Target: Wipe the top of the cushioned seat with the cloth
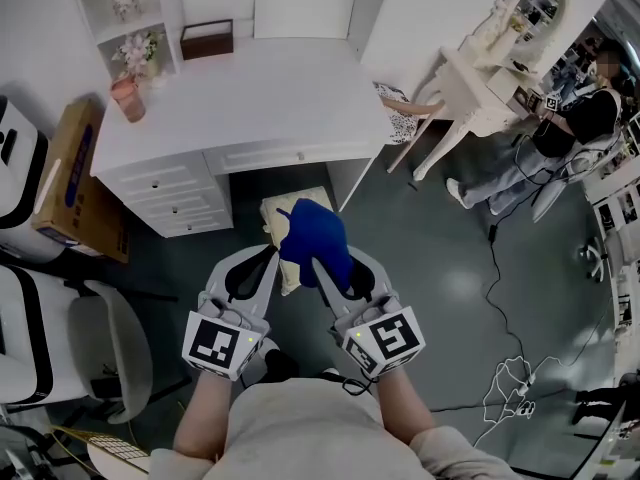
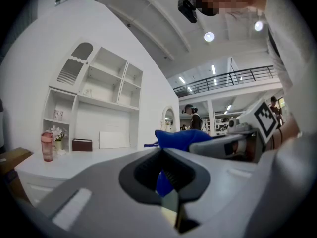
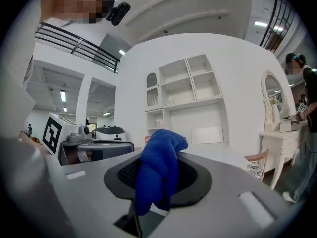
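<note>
Right gripper (image 1: 320, 266) clamps cloth (image 1: 312, 234) above seat (image 1: 296, 201); left gripper (image 1: 271, 256) closed alongside

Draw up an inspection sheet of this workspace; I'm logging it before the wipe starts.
Surface: cushioned seat, cream, partly hidden by the cloth and grippers.
Job's things: blue cloth, bunched, over the seat in the head view.
Clutter: pink cup, flowers and brown box on the desk.
Grippers: right gripper shut on the cloth; left gripper fingers together, apparently empty.
Cables: black cable and white cable loose on the floor.
Surroundings: cardboard box; person by a vanity table.
</note>
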{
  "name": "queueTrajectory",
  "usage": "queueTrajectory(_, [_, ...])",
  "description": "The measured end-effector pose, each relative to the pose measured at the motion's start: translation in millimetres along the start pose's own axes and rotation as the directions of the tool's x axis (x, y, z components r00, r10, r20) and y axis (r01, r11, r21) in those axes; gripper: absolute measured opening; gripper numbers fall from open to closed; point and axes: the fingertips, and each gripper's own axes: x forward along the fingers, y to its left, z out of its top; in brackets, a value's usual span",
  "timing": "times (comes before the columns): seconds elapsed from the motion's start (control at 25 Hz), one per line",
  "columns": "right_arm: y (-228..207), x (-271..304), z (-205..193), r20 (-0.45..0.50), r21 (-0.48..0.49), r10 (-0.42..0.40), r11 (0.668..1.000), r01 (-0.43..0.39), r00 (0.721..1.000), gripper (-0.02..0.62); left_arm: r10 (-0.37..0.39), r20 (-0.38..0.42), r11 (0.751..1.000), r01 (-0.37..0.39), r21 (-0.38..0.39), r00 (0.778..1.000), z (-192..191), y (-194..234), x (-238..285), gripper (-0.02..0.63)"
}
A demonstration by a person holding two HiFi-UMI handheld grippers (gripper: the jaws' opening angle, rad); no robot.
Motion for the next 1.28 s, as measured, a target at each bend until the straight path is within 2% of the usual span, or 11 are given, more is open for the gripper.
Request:
queueTrajectory(0.12, [2,14,2,0.007,0.012,-0.012,1.0,0.012,1.0,0.123,-0.008,-0.016,1.0,0.007,-0.025,1.0,0,13,2,0.0])
queueTrajectory(0.28, [1,25,0,0.0,0.025,-0.02,0.999,0.02,1.0,0.123,-0.011,0.003,1.0,0.011,0.007,1.0,-2,29,6,0.0])
queueTrajectory(0.6, [-13,55,-5,-0.03,0.04,-0.016,0.999,0.017,0.999,0.123,0.004,-0.015,0.999,-0.004,-0.033,1.0,-11,55,23,0.0])
queueTrajectory(1.08, [-79,129,-10,-0.081,0.042,0.061,0.997,-0.057,0.995,0.123,0.08,-0.028,0.996,-0.081,-0.041,0.996,-17,107,102,0.0])
queueTrajectory(1.28, [-114,154,-18,-0.105,0.048,0.092,0.995,-0.087,0.99,0.123,0.105,-0.049,0.991,-0.109,-0.081,0.993,-23,119,142,0.0])
